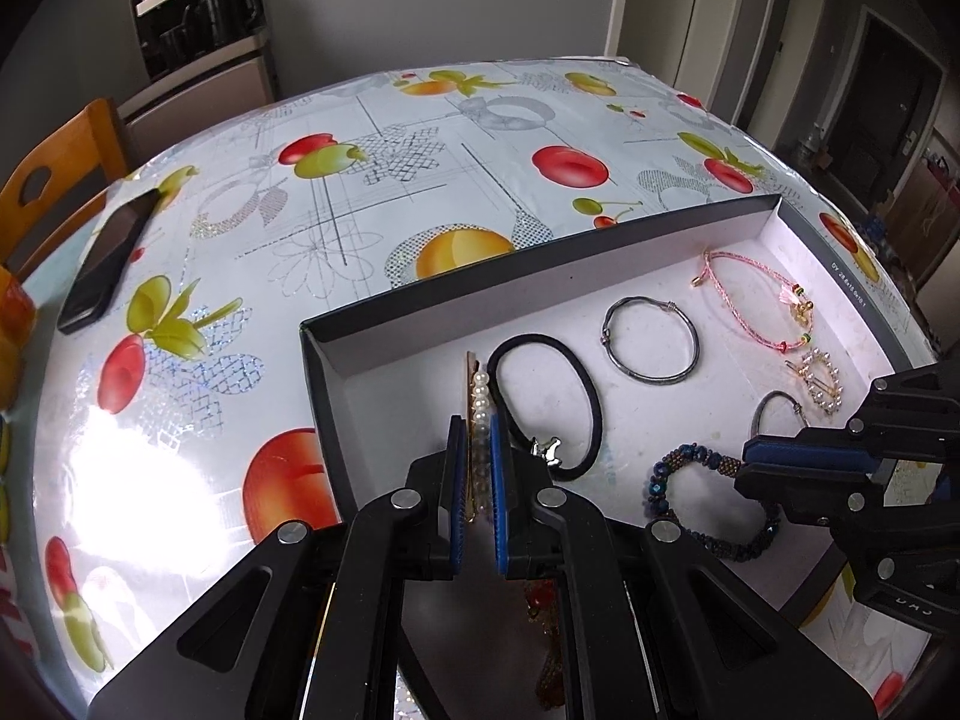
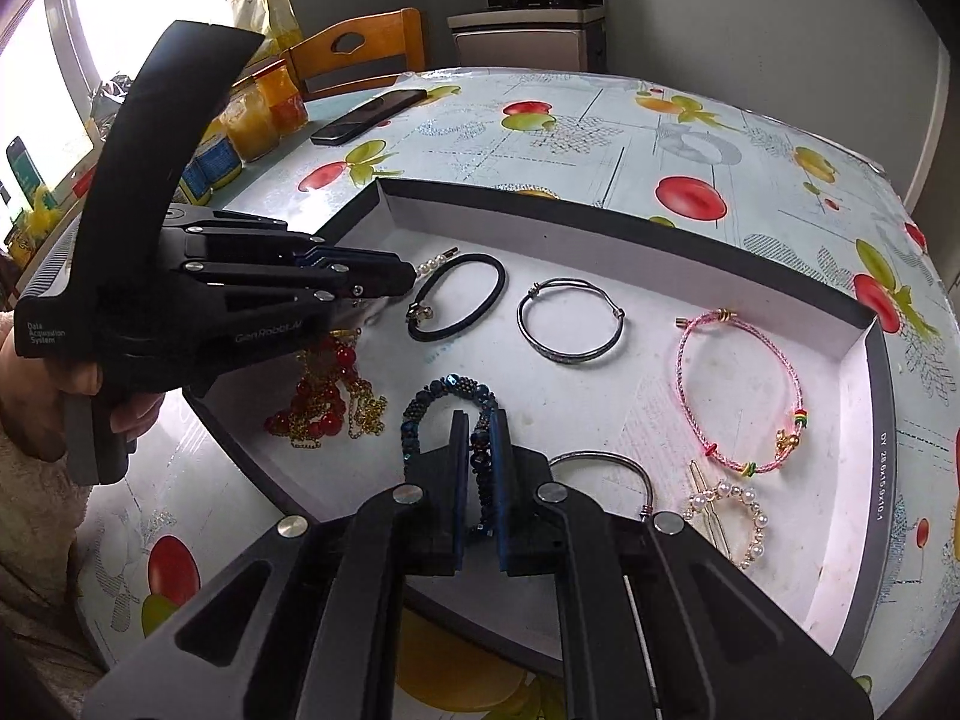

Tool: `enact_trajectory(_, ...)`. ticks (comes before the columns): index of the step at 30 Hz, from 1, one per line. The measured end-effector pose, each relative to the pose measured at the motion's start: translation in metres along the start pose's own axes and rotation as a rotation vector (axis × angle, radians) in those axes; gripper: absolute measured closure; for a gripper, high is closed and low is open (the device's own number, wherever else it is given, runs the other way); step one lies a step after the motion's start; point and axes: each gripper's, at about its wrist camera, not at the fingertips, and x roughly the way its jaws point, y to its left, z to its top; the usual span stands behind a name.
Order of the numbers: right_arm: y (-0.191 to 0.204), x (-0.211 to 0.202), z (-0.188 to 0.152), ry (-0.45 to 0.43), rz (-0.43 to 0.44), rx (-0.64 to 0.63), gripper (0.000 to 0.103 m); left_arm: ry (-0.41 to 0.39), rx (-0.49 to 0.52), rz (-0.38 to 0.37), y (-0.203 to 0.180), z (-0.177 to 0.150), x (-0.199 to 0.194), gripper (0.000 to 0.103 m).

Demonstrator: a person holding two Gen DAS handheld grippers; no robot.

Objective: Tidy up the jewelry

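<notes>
A shallow box lid (image 1: 540,276) (image 2: 600,234) with a white floor lies on the table. My left gripper (image 1: 478,438) (image 2: 408,276) is shut on a pearl hair clip (image 1: 479,396) (image 2: 435,263) at the box's left end. My right gripper (image 2: 479,438) (image 1: 747,468) is shut on a dark blue beaded bracelet (image 1: 690,462) (image 2: 450,390). In the box also lie a black hair tie (image 1: 576,378) (image 2: 480,300), a silver bangle (image 1: 651,339) (image 2: 570,324), a pink cord bracelet (image 1: 756,300) (image 2: 744,390), a pearl ring clip (image 1: 822,381) (image 2: 729,510), a thin silver hoop (image 2: 606,459) and a red bead necklace (image 2: 324,390).
The table has a fruit-print oilcloth (image 1: 372,180). A black phone (image 1: 108,258) (image 2: 369,114) lies at the far left. Jars (image 2: 264,114) and packets stand by the window. A wooden chair (image 1: 54,180) (image 2: 360,48) stands at the table's far side.
</notes>
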Motion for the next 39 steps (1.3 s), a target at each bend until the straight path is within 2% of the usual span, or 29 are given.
enact_trajectory(10,-0.008,-0.002,-0.001,-0.004,-0.015,0.039,0.096,0.002,-0.001,0.004,0.0,0.0,0.0,0.095)
enact_trajectory(12,-0.009,-0.004,-0.001,-0.005,-0.024,0.042,0.094,0.001,-0.002,-0.005,0.0,0.001,0.0,0.09)
enact_trajectory(14,-0.01,-0.008,-0.001,-0.01,-0.029,0.05,0.08,-0.009,0.005,-0.005,-0.002,0.0,-0.003,0.08)
enact_trajectory(15,-0.01,-0.011,-0.001,-0.018,-0.031,0.056,0.071,-0.013,0.009,-0.002,-0.004,0.0,-0.005,0.079)
enact_trajectory(16,-0.011,-0.015,-0.002,-0.028,-0.035,0.059,0.067,-0.021,0.009,-0.001,-0.005,0.001,-0.008,0.079)
enact_trajectory(18,-0.011,-0.023,-0.003,-0.042,-0.049,0.061,0.064,-0.038,0.001,-0.005,-0.005,0.0,-0.016,0.074)
enact_trajectory(20,-0.013,-0.032,-0.006,-0.059,-0.062,0.071,0.056,-0.063,0.001,-0.003,-0.007,-0.001,-0.027,0.06)
enact_trajectory(22,-0.014,-0.042,-0.009,-0.073,-0.068,0.079,0.054,-0.088,0.007,0.0,-0.011,-0.003,-0.039,0.053)
enact_trajectory(23,-0.015,-0.047,-0.011,-0.079,-0.074,0.08,0.052,-0.099,0.008,0.001,-0.013,-0.005,-0.045,0.052)
enact_trajectory(24,-0.015,-0.051,-0.013,-0.084,-0.083,0.08,0.046,-0.108,0.008,0.004,-0.015,-0.006,-0.05,0.051)
enact_trajectory(26,-0.015,-0.062,-0.018,-0.101,-0.099,0.081,0.042,-0.126,0.008,0.01,-0.019,-0.01,-0.06,0.034)
enact_trajectory(32,-0.016,-0.089,-0.031,-0.137,-0.13,0.085,0.033,-0.165,0.026,0.013,-0.034,-0.024,-0.088,0.023)
enact_trajectory(36,-0.017,-0.106,-0.039,-0.165,-0.144,0.086,0.019,-0.182,0.033,0.016,-0.044,-0.033,-0.105,0.021)
enact_trajectory(39,-0.018,-0.115,-0.046,-0.184,-0.147,0.09,0.007,-0.191,0.038,0.02,-0.051,-0.043,-0.116,0.015)
